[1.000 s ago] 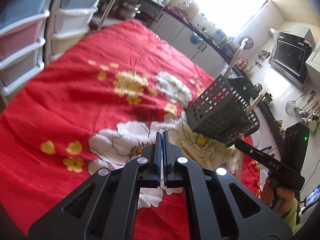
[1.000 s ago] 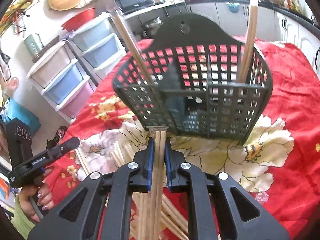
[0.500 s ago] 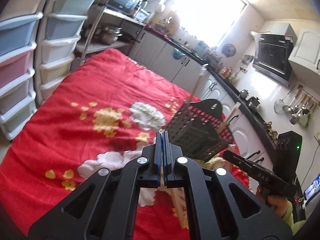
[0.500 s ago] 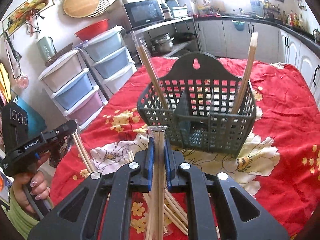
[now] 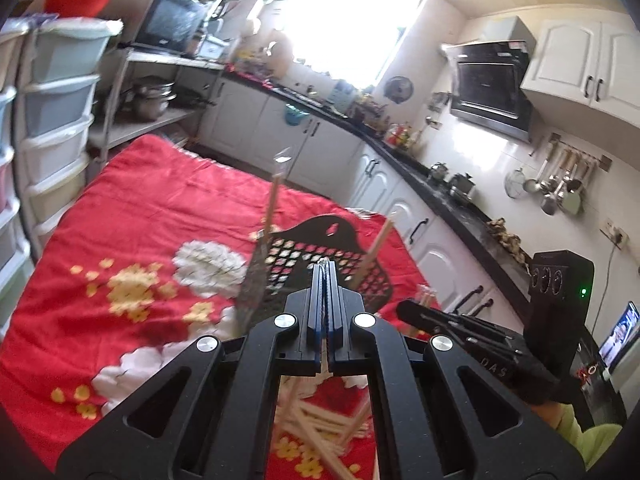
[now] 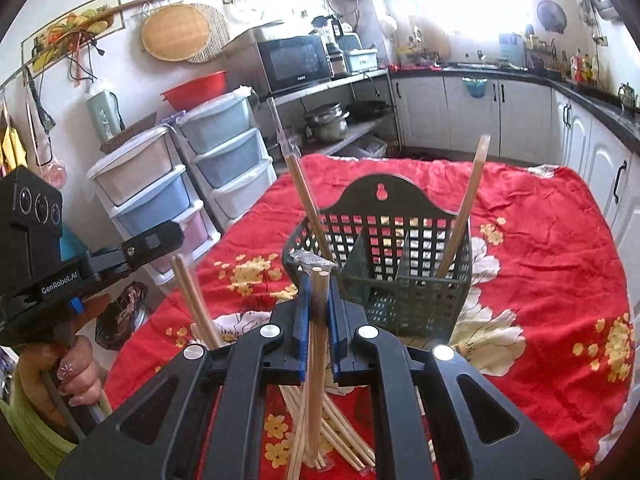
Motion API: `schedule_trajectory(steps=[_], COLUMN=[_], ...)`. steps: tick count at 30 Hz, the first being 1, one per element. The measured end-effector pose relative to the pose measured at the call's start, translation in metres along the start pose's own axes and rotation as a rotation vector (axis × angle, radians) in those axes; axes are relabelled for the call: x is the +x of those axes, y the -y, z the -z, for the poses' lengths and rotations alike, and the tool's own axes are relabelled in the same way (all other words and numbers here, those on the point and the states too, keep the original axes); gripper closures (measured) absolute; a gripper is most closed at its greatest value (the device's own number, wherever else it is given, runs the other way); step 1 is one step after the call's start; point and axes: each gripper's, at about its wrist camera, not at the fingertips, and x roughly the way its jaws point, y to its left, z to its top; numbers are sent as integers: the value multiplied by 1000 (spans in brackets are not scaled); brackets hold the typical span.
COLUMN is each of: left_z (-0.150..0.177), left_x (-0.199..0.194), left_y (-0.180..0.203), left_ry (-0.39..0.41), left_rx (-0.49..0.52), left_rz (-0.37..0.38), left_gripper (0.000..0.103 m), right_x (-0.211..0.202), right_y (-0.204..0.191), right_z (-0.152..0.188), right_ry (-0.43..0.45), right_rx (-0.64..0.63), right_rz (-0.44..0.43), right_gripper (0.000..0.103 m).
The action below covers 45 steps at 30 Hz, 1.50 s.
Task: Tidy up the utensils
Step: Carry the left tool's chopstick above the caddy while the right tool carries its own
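The right gripper (image 6: 317,280) is clamped on a pair of wooden chopsticks (image 6: 318,344), with the dark slotted basket (image 6: 384,276) at one o'clock on the red floral cloth (image 6: 552,264) (more chopsticks lie below). The left gripper (image 5: 325,270) is closed, empty.

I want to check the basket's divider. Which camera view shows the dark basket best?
The right wrist view: the dark basket faces it whole, with its divider and both compartments visible. In the left wrist view, the left gripper covers much of the dark basket.
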Motion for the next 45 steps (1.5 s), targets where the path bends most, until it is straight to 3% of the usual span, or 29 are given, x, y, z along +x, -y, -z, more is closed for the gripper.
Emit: schedule_trajectory(steps=[27, 45], left_z=[-53, -114], left_x=[4, 6], left_y=[60, 76], left_ry=[94, 213], left_rx=[107, 121], left_rz=[111, 107], left_gripper=[103, 103], right_x=[-45, -72], right_y=[1, -1], right_z=[-30, -84], right_ry=[148, 294], right_rx=[-24, -51], right_rz=[5, 23], right_gripper=[98, 98])
